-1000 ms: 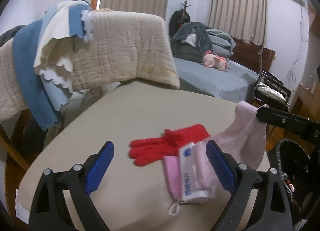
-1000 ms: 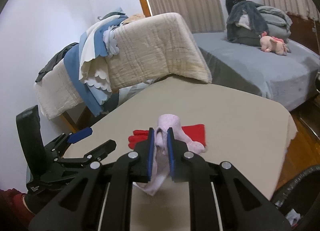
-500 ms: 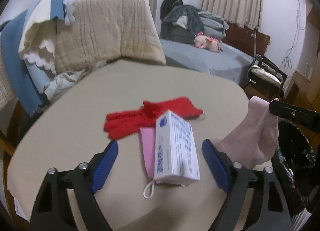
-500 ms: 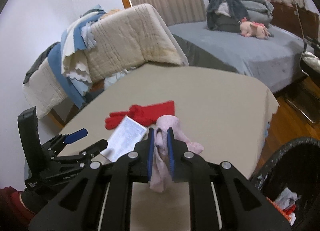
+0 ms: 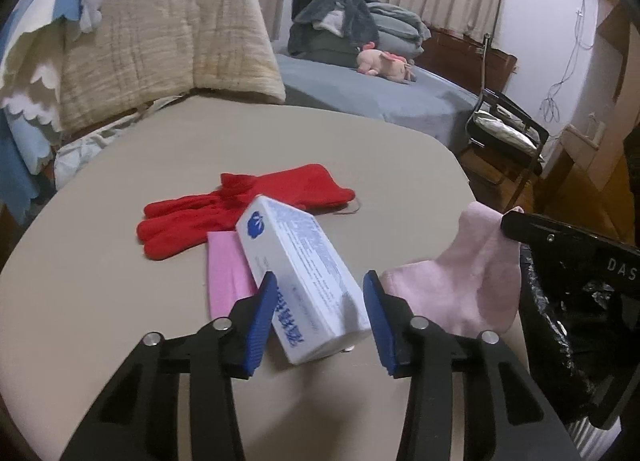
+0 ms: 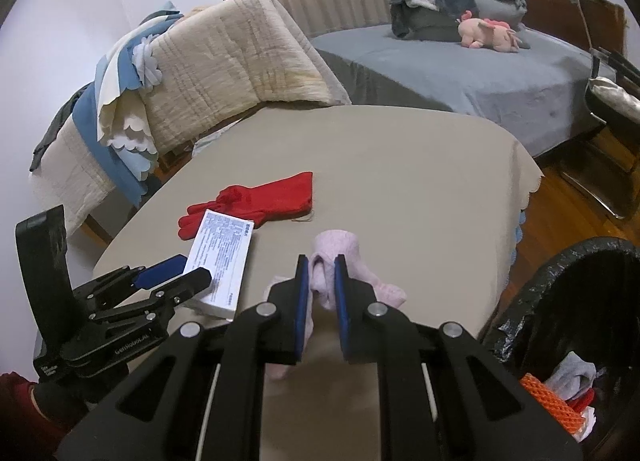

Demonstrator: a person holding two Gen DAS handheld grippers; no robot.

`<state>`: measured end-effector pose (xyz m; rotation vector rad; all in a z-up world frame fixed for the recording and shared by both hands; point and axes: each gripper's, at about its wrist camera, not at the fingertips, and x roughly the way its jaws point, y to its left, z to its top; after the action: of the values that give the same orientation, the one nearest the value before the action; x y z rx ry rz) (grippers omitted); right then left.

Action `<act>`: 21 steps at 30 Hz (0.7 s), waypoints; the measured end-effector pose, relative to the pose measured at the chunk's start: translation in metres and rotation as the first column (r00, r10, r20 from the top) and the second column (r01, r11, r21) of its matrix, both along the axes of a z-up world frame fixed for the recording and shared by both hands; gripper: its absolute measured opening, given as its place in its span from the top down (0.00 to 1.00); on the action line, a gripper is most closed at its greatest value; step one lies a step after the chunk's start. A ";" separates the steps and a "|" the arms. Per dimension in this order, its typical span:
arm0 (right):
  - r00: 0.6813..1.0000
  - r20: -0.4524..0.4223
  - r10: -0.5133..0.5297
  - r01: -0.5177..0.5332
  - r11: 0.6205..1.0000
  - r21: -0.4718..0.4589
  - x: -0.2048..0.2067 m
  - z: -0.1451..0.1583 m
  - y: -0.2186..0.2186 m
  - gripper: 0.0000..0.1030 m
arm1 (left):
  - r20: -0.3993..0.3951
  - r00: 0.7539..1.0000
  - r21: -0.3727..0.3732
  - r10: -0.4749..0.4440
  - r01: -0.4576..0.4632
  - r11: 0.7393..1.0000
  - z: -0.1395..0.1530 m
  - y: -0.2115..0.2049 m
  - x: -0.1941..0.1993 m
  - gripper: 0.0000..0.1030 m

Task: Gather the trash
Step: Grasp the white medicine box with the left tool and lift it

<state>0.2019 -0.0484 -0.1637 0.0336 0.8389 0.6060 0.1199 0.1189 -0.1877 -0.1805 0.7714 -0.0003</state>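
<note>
We see a matt beige table top (image 5: 120, 301), smooth. Red glove (image 5: 240, 201): knit cloth, fuzzy. White box (image 5: 304, 281): printed cardboard, slight sheen. Pink sock (image 5: 472, 281): soft fleecy cloth, matt. Flat pink cloth (image 5: 228, 273) under the box, smooth weave. Left gripper (image 5: 320, 319) and right gripper (image 6: 321, 289): matt black plastic, ribbed blue pads (image 5: 262, 313), shiny metal pins. Bin liner (image 6: 560, 281): glossy crinkled black plastic. Quilt (image 6: 224, 73): coarse stitched cotton, beige. Floor (image 6: 560, 201): glossy wood. Bedsheet (image 6: 460, 73): matt grey cloth. Plush toy (image 6: 488, 33): fuzzy pink.
</note>
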 end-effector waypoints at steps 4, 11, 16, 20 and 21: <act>1.000 -0.005 -0.007 0.007 1.000 -0.003 0.002 -0.002 -0.003 0.88 | -0.010 1.000 -0.009 0.028 -0.028 1.000 -0.002 0.003 0.004 0.46; 1.000 -0.013 -0.013 0.013 1.000 -0.008 0.006 -0.006 -0.006 0.88 | -0.066 0.997 -0.058 0.029 -0.033 0.998 -0.017 0.004 0.017 0.37; 1.000 -0.014 -0.016 0.016 1.000 -0.010 0.008 -0.006 -0.006 0.88 | -0.123 0.992 -0.105 0.031 -0.044 0.993 -0.030 0.002 0.025 0.38; 1.000 -0.014 -0.018 0.018 1.000 -0.011 0.008 -0.006 -0.007 0.88 | -0.132 0.991 -0.072 0.033 -0.042 0.997 -0.032 -0.002 0.027 0.37; 1.000 -0.014 -0.021 0.020 1.000 -0.011 0.009 -0.006 -0.007 0.88 | -0.132 0.991 -0.064 0.032 -0.041 0.997 -0.032 -0.003 0.027 0.37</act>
<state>0.2111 -0.0559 -0.1693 0.0363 0.8544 0.5823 0.1473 0.1155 -0.2193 -0.2602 0.8999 0.0210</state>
